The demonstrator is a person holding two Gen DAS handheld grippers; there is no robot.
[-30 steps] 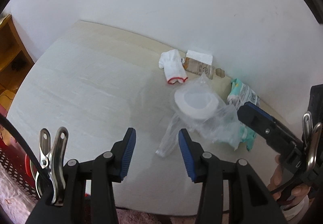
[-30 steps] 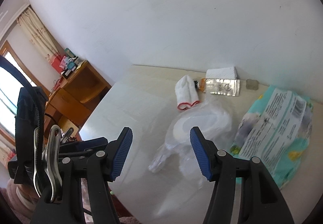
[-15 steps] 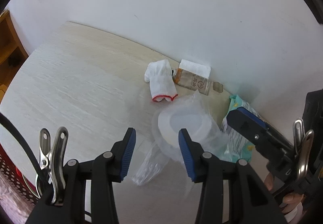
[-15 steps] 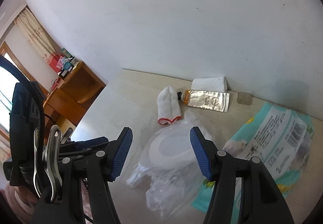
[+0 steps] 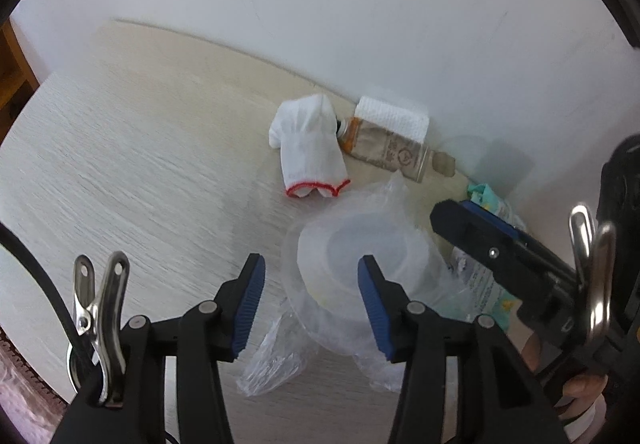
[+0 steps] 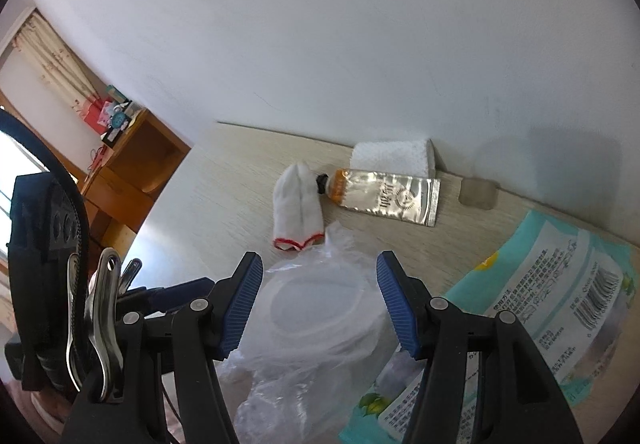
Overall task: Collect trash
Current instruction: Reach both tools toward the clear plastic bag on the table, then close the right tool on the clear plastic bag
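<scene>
With the released fingers of the left gripper just widening and the right gripper equally released, both should descend gently around the clear plastic bag holding the white lid, pinching film, not lid.

One pale wooden table against a white wall. On it: one white glove with a red cuff, one silver tube with an orange neck, one folded white cloth, one small grey square patch, one clear plastic bag wrapped round one round clear plastic container, and one teal printed packet. Two grippers, each with two blue-padded fingers: left gripper, right gripper. One wooden shelf unit stands at the side.
</scene>
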